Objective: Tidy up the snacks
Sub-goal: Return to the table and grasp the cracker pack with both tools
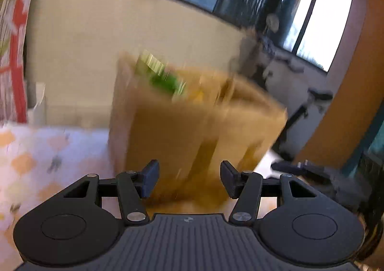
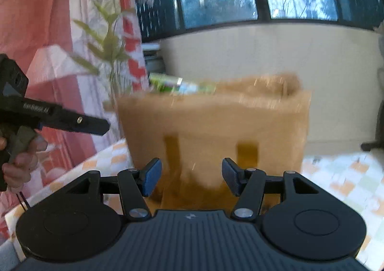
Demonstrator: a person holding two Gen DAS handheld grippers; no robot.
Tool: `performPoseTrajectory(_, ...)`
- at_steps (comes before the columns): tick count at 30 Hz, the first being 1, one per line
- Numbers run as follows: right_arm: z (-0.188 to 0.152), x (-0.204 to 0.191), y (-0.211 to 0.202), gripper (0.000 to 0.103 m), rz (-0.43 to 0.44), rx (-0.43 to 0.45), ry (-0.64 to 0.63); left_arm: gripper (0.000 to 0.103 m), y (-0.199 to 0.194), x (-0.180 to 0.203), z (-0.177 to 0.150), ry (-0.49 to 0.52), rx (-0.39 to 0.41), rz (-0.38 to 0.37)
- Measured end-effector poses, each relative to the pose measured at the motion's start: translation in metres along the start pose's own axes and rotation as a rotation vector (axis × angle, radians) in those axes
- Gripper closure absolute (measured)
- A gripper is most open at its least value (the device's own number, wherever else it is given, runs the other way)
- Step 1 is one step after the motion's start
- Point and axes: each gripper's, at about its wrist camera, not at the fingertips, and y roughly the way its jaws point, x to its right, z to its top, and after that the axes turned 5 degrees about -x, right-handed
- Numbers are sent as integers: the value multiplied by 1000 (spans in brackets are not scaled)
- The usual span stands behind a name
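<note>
No writing can be read — both views are smeared by blur. A brown paper bag (image 2: 213, 127) stands on the checked tablecloth (image 2: 348, 175), just ahead of both tools. A green-and-white snack packet (image 2: 177, 85) pokes out of the bag's open top at its left end. The right gripper (image 2: 191, 176) is released, jaws spread and empty. The left gripper (image 1: 189, 178) is likewise spread — nothing between its pads.
</note>
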Motion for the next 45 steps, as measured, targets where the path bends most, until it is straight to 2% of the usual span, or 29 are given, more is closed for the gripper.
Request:
performPoseTrajectory(2, -11, -4, 13, 44, 7, -56, -5, 45, 15, -11, -15, 23, -58, 64)
performPoseTrajectory(4, -22, -7, 30, 44, 13, -118, 1, 46, 30, -24, -29, 10, -101, 97)
performPoseTrajectory(11, -48, -17, 95, 44, 38, -324, -81, 46, 84, -58, -44, -94, -168, 88)
performPoseTrajectory(15, -54, -20, 119, 44, 50, -384, -104, 46, 104, -70, -54, -150, -180, 77)
performPoseTrajectory(19, -52, -23, 134, 44, 78, -396, -101, 47, 119, -77, -56, -167, -196, 60)
performPoseTrajectory(22, -52, -28, 140, 44, 75, -395, -115, 53, 120, -72, -59, -166, -196, 57)
performPoseTrajectory(23, -53, -29, 139, 43, 75, -392, -113, 61, 120, -71, -61, -165, -200, 51)
performPoseTrajectory(24, -53, -29, 139, 43, 80, -392, -107, 64, 122, -69, -62, -171, -202, 32)
performPoseTrajectory(27, -56, -29, 135, 50, 83, -384, -95, 65, 122, -58, -66, -156, -209, 32)
performPoseTrajectory(32, -63, -24, 115, 54, 96, -375, -73, 65, 114, -32, -73, -111, -234, 30)
performPoseTrajectory(37, -63, -15, 81, 58, 82, -326, -52, 65, 107, 4, -75, -60, -233, 27)
performPoseTrajectory(41, -56, -5, 53, 58, 57, -265, -35, 65, 95, 30, -68, -49, -196, 3)
performPoseTrajectory(45, -41, 4, 26, 60, 31, -175, -9, 65, 79, 54, -47, -30, -127, -19)
